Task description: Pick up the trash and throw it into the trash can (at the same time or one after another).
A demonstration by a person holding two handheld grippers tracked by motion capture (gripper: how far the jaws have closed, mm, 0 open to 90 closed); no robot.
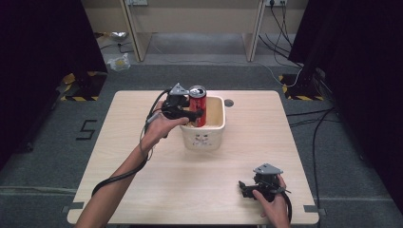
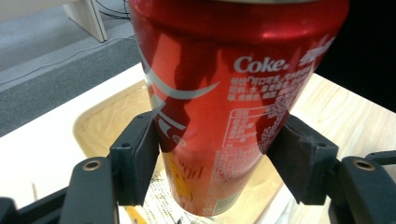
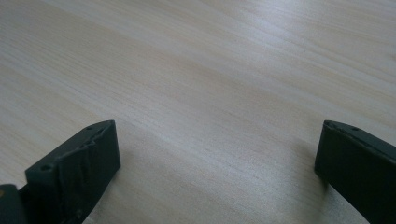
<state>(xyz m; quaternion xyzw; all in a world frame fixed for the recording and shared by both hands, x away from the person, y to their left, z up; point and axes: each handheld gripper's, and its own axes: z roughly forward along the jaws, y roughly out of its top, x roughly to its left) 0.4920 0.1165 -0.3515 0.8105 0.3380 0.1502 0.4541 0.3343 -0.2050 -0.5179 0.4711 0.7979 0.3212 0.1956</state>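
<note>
Left gripper (image 1: pixel 194 114) clamps the can (image 1: pixel 197 105), upright, top up, in the tub (image 1: pixel 204 138); right gripper (image 1: pixel 248 186) gapes empty.

The bench (image 1: pixel 142 190) carries one tub (image 1: pixel 209 137), set slightly left of centre and toward the far edge; a can (image 1: pixel 198 105) stands upright over the left half of the tub, its lower end below the rim and its top above it; in the left gripper view, printed packets (image 2: pixel 159 205) lie in the tub beneath the can. The left gripper (image 1: pixel 192 114) sits at the left wall of the tub, its jaws on either side of the can; the right gripper (image 1: pixel 247 186) rests on the bench near the front right corner, well apart from the tub, jaws pointing left. A round port (image 1: pixel 229 102) lies in the bench just behind and right of the tub.
</note>
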